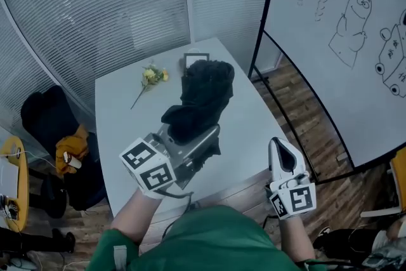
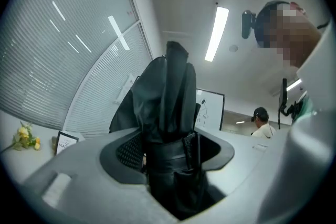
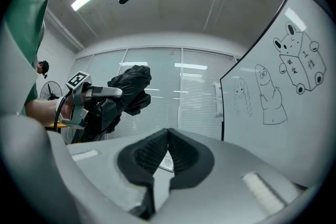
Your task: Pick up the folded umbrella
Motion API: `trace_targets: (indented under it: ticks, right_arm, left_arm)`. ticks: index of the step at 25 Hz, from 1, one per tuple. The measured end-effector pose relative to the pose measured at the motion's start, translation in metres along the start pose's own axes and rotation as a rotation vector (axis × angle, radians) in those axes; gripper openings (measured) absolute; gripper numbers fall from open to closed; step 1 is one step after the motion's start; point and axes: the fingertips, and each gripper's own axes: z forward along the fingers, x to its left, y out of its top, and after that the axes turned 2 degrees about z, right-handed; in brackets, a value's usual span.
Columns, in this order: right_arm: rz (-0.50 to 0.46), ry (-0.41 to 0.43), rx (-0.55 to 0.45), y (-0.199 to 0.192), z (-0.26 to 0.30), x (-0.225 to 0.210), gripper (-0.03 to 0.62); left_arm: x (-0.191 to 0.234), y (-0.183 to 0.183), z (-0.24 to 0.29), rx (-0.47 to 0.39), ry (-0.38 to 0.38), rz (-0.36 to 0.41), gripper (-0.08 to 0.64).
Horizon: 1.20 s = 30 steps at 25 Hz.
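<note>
The folded black umbrella [image 1: 204, 93] is up in the air over the table, its loose fabric bunched at the far end. My left gripper [image 1: 190, 134] is shut on its lower part. In the left gripper view the umbrella [image 2: 169, 107] stands upright between the pads, strap wrapped round it, filling the gap of the left gripper [image 2: 169, 153]. My right gripper [image 1: 283, 146] hangs off the table's near right corner, shut with nothing in it. In the right gripper view its pads meet at the right gripper [image 3: 168, 139], and the umbrella [image 3: 127, 85] shows at the left in the left gripper [image 3: 100, 93].
The white table [image 1: 124, 105] carries a small yellow flower sprig [image 1: 153, 76] and a framed sign card [image 1: 196, 61] at its far edge. A whiteboard [image 1: 346, 22] with drawings stands at the right. A dark chair [image 1: 47, 117] with a yellow item stands at the left by blinds.
</note>
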Motion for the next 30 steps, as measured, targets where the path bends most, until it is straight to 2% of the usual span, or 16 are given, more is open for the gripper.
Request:
trace_targets:
  ticks: [5, 18, 30]
  right_arm:
    - [0.009, 0.022, -0.027, 0.012, 0.002, 0.008, 0.003]
    - [0.069, 0.013, -0.028, 0.008, 0.003, 0.008, 0.002]
    - [0.117, 0.014, -0.016, -0.004, 0.008, 0.009, 0.003]
  left_arm:
    - [-0.002, 0.010, -0.008, -0.052, -0.012, -0.027, 0.265]
    - [0.027, -0.009, -0.019, -0.028, 0.049, -0.138, 0.265]
    - [0.038, -0.015, -0.020, -0.013, 0.063, -0.162, 0.265]
